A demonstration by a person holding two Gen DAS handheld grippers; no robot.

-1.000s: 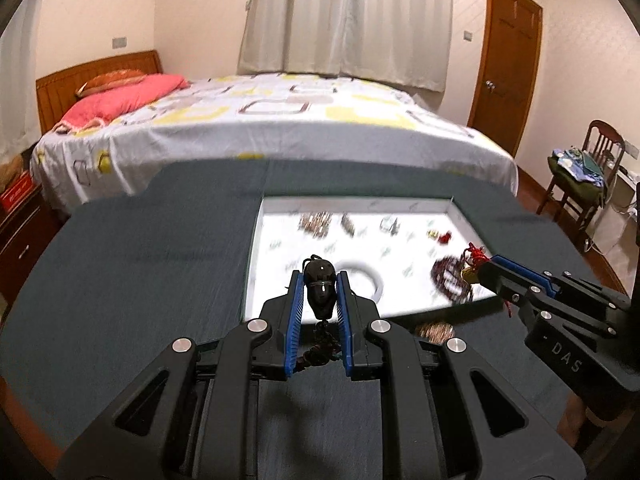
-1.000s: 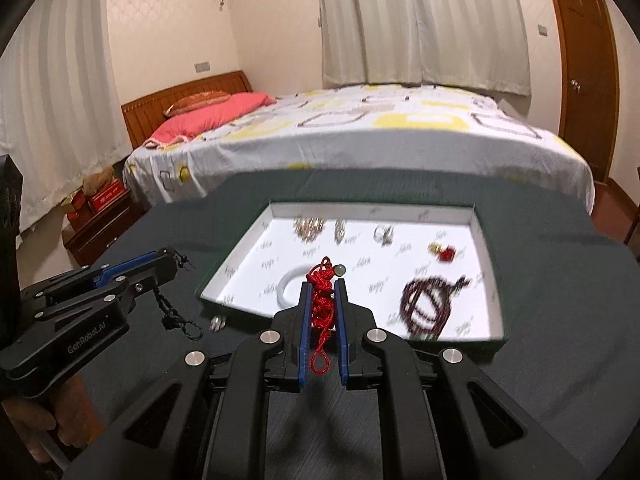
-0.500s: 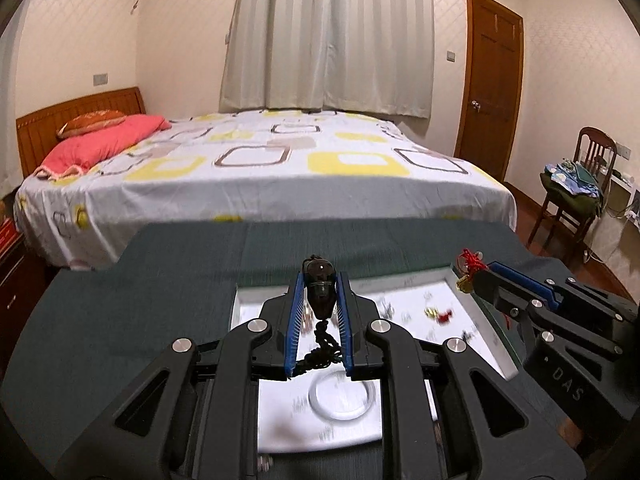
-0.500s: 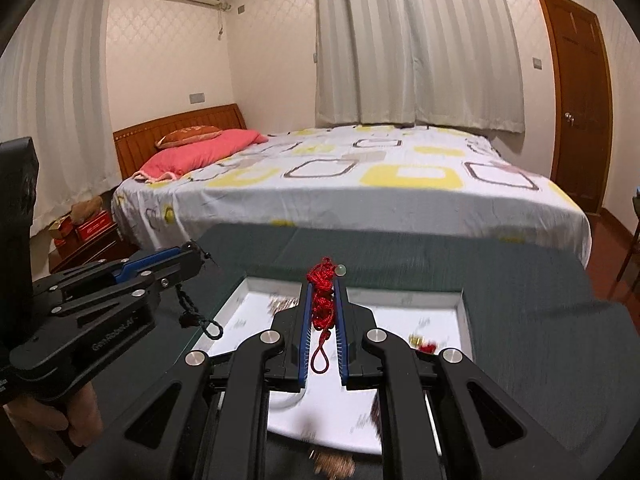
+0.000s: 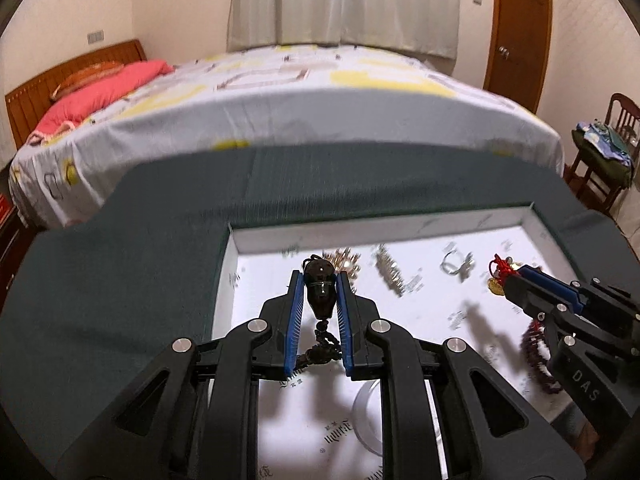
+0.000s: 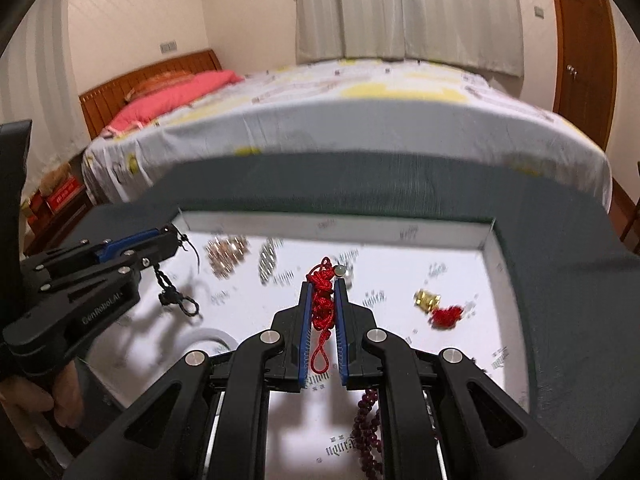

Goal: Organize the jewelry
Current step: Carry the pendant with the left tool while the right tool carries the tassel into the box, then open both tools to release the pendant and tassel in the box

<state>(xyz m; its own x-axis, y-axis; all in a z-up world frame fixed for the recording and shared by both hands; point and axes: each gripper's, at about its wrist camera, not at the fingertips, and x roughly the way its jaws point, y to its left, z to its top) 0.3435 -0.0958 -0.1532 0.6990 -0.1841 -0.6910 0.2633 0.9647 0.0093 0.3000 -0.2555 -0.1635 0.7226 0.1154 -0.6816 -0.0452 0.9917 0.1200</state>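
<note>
Left wrist: left gripper (image 5: 320, 292) jaws clamped on black pendant (image 5: 319, 294), long axis along jaws; right gripper (image 6: 323, 300) clamped on red knot (image 6: 322, 300); tray (image 5: 400, 236) directly below both.

The dark tabletop (image 5: 120, 280) left of the tray (image 5: 400, 234) lies bare, giving open passage. Inside the tray, scattered trinkets (rings (image 5: 454, 264), a bangle (image 5: 370, 420), red beads (image 5: 534, 356)) crowd the floor; the bed (image 5: 280, 100) blocks the far side.
</note>
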